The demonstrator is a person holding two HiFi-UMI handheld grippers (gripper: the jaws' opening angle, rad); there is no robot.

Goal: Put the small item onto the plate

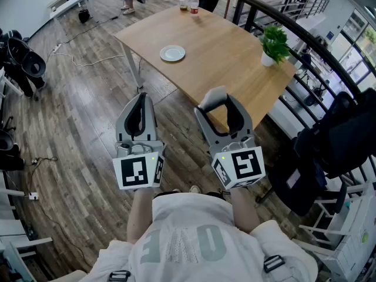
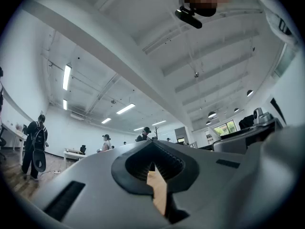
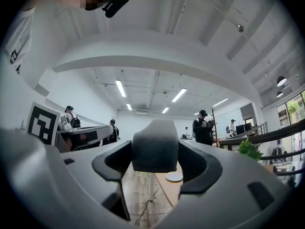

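Note:
A small grey block (image 1: pixel 214 96) with rounded corners sits between the jaws of my right gripper (image 1: pixel 217 103), which is shut on it; in the right gripper view the grey block (image 3: pixel 155 147) fills the gap between the dark pads. My left gripper (image 1: pixel 141 100) is shut and holds nothing, with only a thin slit between its jaws (image 2: pixel 155 165). I hold both grippers close to my chest, above the wooden floor and short of the table. The white plate (image 1: pixel 172 53) lies empty on the light wooden table (image 1: pixel 229 46), well ahead of both grippers. It also shows as a small plate (image 3: pixel 174 176) past the block.
A potted green plant (image 1: pixel 274 43) stands at the table's right edge and two bottles (image 1: pixel 189 3) at its far end. A dark railing (image 1: pixel 305 34) runs along the right, with black bags (image 1: pixel 338 140) below it. Cables lie on the floor at left. People stand in the distance.

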